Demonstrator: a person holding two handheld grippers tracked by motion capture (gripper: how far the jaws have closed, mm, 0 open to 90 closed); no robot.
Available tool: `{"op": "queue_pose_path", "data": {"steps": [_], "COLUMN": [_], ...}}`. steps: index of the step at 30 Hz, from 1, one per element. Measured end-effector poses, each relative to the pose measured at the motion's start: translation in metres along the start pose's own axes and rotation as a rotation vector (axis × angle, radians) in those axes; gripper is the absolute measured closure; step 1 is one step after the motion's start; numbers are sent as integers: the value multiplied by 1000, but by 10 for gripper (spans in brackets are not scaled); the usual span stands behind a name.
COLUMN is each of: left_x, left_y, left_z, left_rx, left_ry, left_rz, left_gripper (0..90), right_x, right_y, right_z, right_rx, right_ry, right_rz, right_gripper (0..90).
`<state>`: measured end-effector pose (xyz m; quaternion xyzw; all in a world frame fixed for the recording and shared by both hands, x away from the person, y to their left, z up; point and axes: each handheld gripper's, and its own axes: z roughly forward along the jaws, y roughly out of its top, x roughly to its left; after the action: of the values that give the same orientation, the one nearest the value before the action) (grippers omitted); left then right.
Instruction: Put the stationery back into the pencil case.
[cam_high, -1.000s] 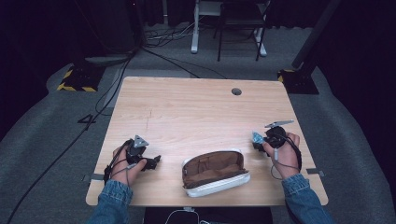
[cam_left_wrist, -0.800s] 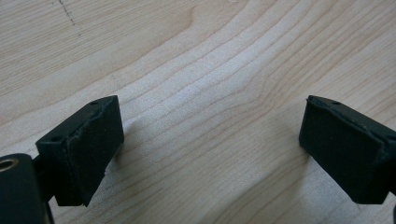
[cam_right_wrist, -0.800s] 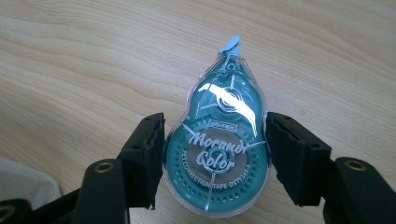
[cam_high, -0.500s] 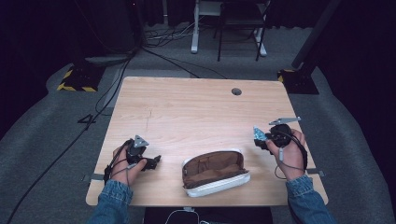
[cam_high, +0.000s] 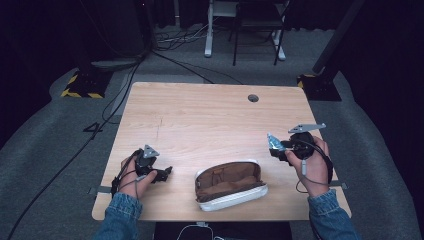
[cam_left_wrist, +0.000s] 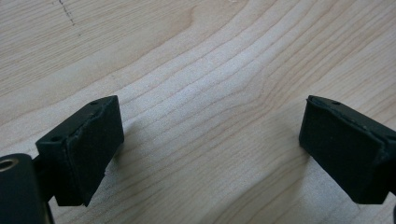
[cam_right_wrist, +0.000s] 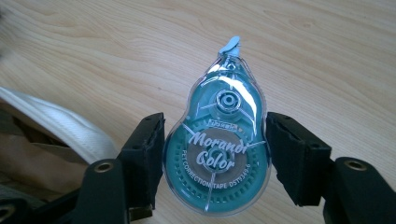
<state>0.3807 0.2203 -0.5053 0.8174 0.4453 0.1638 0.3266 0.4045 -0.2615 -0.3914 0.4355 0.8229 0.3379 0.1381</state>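
Compared with the earlier high view, the right gripper (cam_high: 278, 148) has risen slightly at the right of the frame, carrying the tape (cam_right_wrist: 217, 135), a teal correction-tape dispenser; the left gripper (cam_high: 161, 173) at lower left has kept its place. Right jaws are clamped on the dispenser's two sides, its tip pointing away over the table (cam_high: 200, 115); left jaws stand wide apart with bare wood between them. The pouch (cam_high: 230, 184) lies open at bottom centre. Step in hand, as judged: carrying the tape. Next move calls for travel leftward and down over the pouch opening, then release.
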Motion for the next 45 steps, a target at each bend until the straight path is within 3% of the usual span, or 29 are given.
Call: {"op": "queue_pose_path", "data": {"steps": [19,45], "left_x": [0,0], "left_y": [0,0], "left_z": [0,0], "left_rx": [0,2], "left_ry": [0,0], "left_rz": [0,1], "left_gripper": [66,66], "right_x": [43,93], "right_y": [14,18], "right_z": [-25,-23], "right_rx": [-26,16], "right_ry": [66,219], "right_rz": [-122,-263], "right_gripper": [395,394]}}
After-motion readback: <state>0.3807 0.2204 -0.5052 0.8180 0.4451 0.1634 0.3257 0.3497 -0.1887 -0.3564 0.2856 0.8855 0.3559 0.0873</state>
